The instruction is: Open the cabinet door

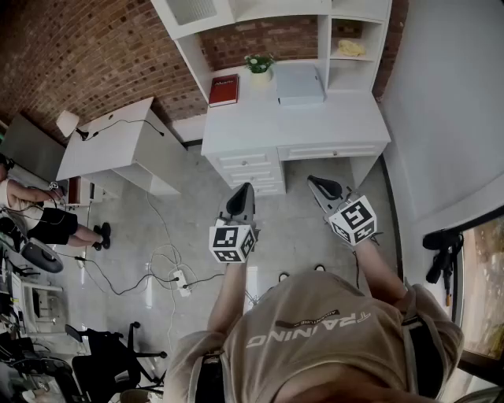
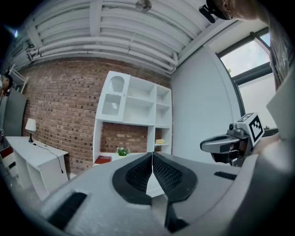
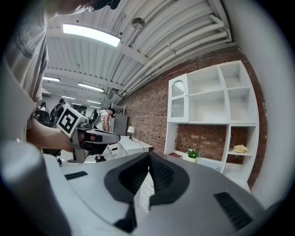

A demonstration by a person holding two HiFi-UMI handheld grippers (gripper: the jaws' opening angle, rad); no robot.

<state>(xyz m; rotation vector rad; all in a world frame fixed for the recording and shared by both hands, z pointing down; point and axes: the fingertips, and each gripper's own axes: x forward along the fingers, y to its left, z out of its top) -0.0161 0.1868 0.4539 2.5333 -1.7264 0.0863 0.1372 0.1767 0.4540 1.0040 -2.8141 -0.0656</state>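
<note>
The white desk unit stands against the brick wall, with a shelf hutch on top. Its cabinet door, a white door with an arched pane, is at the hutch's upper left and stands closed; it also shows in the left gripper view and the right gripper view. Both grippers hover over the floor a good way short of the desk, pointing toward it. My left gripper is shut with nothing held. My right gripper is also shut and holds nothing.
On the desktop lie a red book, a small potted plant and a grey box. Drawers fill the desk's left front. A white side table with a lamp stands left. Cables and a power strip lie on the floor.
</note>
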